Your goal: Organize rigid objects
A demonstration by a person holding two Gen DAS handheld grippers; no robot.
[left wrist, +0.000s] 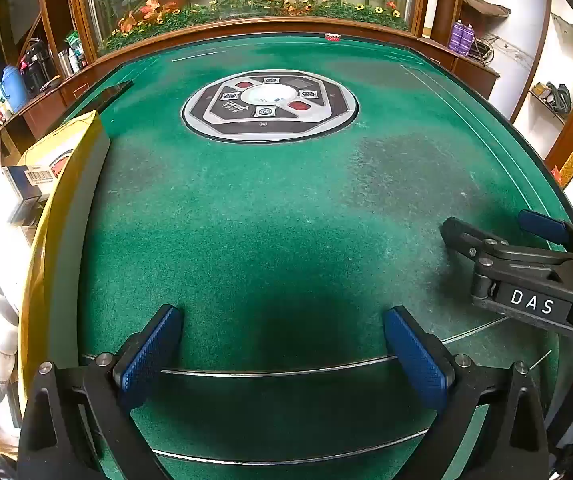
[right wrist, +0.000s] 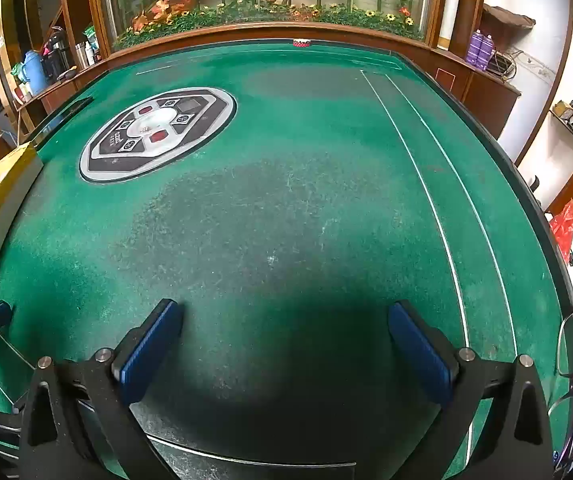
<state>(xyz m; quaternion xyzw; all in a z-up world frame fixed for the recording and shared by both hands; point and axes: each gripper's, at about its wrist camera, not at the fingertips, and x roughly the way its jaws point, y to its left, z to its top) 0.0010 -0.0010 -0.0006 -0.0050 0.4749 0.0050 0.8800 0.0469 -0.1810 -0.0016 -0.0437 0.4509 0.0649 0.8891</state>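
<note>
Green felt-covered game table (left wrist: 286, 208) with a round grey-and-black control panel (left wrist: 269, 106) set in its centre. The left gripper (left wrist: 282, 344) hovers over the near edge, its blue-padded jaws spread wide and holding nothing; the right gripper (right wrist: 286, 344), just to its right, is likewise released and empty. At the table's left edge stands a yellow cardboard box (left wrist: 66, 184), and inside it lies a small blue-and-white barcoded carton (left wrist: 26, 184), well apart from both grippers.
</note>
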